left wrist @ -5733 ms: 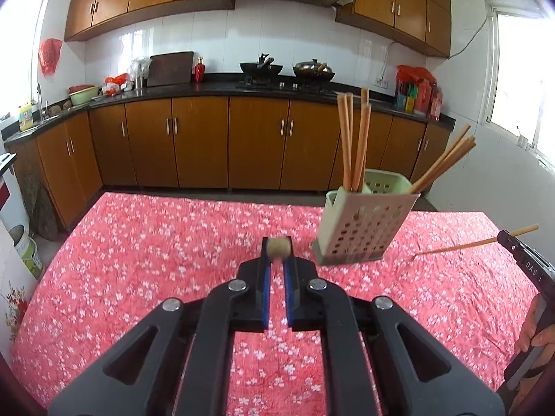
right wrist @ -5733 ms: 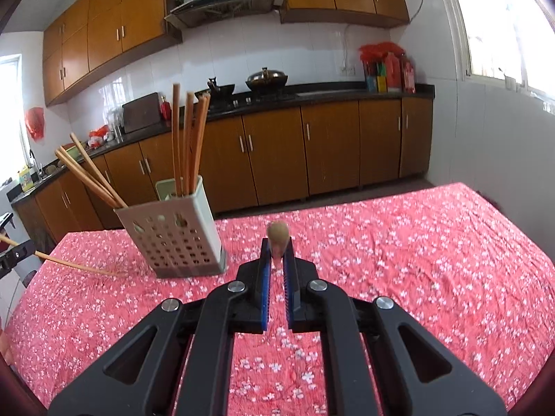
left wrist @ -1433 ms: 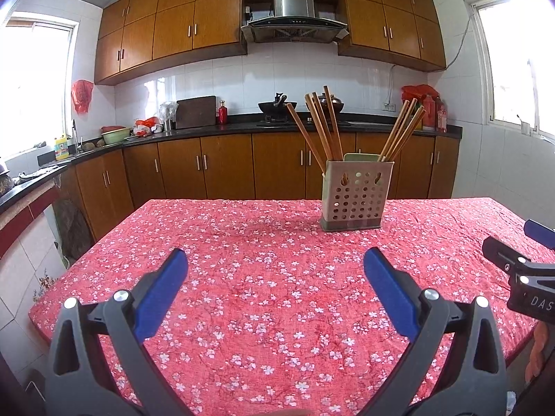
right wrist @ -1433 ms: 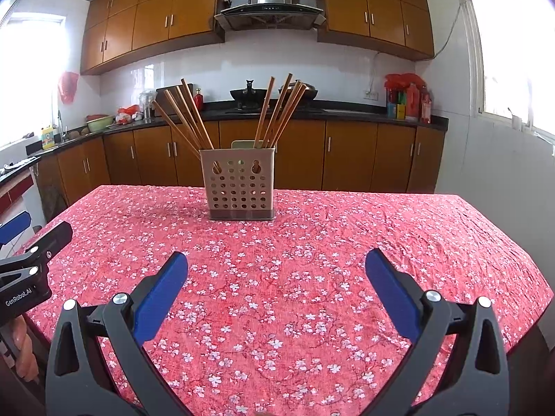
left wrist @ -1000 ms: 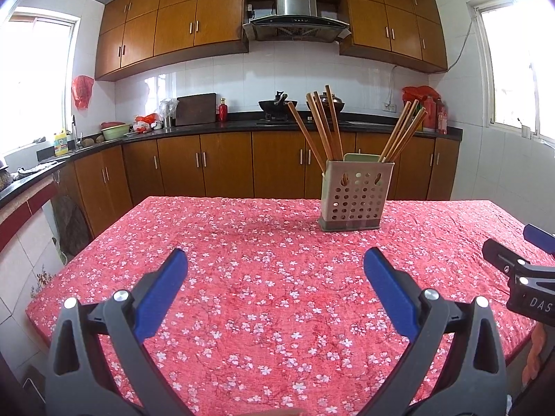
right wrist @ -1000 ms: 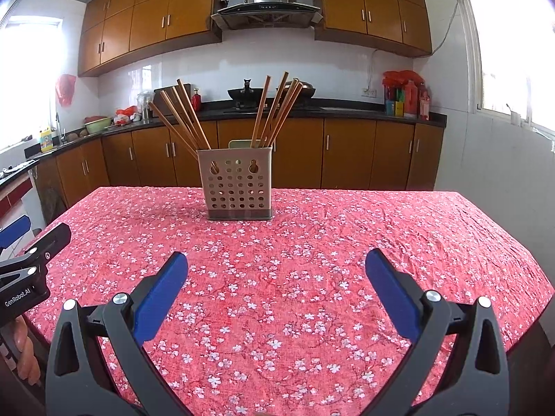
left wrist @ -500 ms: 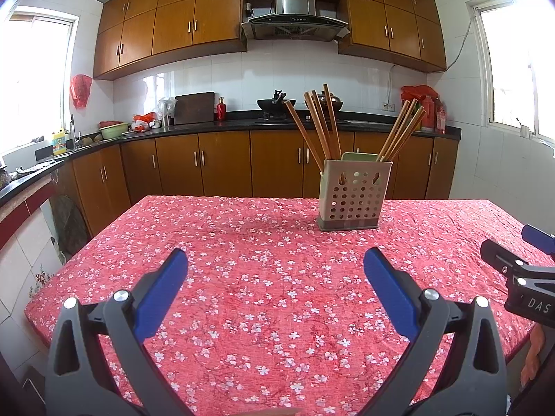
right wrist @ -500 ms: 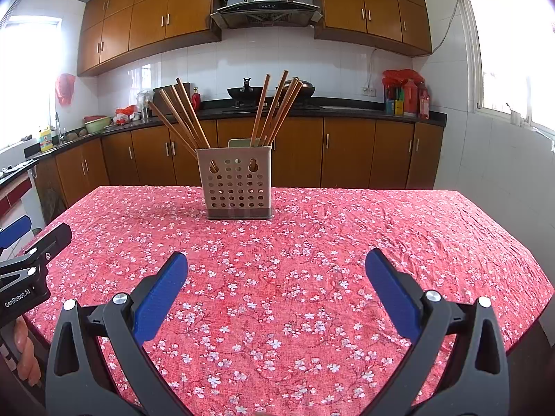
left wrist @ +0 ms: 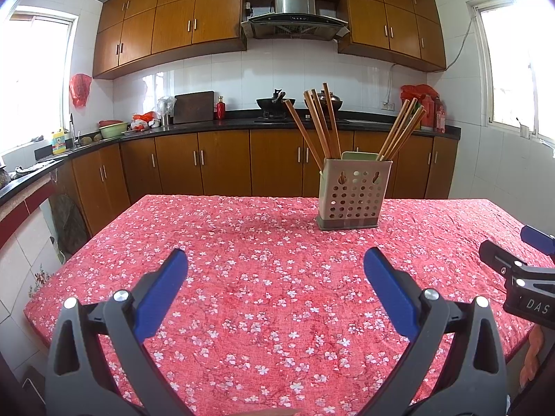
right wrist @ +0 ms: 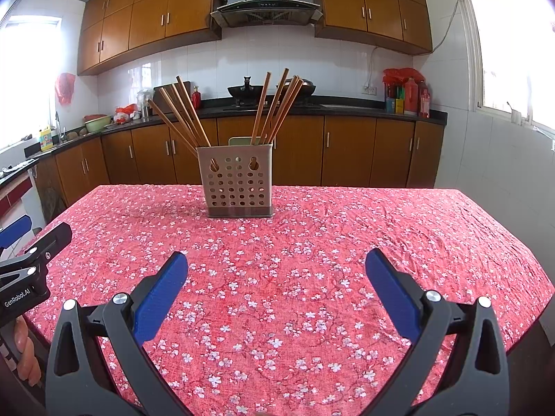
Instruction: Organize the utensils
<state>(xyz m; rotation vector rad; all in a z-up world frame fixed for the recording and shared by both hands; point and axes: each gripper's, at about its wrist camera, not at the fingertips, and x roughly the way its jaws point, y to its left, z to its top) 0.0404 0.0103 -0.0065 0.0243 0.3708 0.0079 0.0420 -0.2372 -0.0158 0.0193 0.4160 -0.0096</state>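
Beige perforated plastic utensil holder (left wrist: 354,194) (right wrist: 238,181) stands upright on the red floral-cloth worktop (left wrist: 277,277) (right wrist: 312,260), toward the far edge, with a grey base band touching the cloth. It holds brown wooden chopsticks (left wrist: 317,123) (right wrist: 185,112) in two bunches: one leans left out of the left side, the other (left wrist: 402,128) (right wrist: 275,107) leans right out of the right side, all tips up above the rim. A pale green inner panel shows at the back of the holder (I cannot tell whether it is a divider).

Left claw (left wrist: 275,267): blue-padded fingers (left wrist: 163,287) wide apart, nothing between them, hovering over the near part of the worktop. Right claw (right wrist: 276,267): same, fingers (right wrist: 390,291) wide apart and holding nothing. Each claw shows at the edge of the other's view, well apart from the holder.

From the left wrist view the holder sits right of centre; from the right wrist view it sits slightly left of centre, so it stands between the two claws and ahead of both. Bare cloth runs from the claws to the holder and on both sides of it. The worktop's left and right edges are both visible, and the far edge lies just behind the holder
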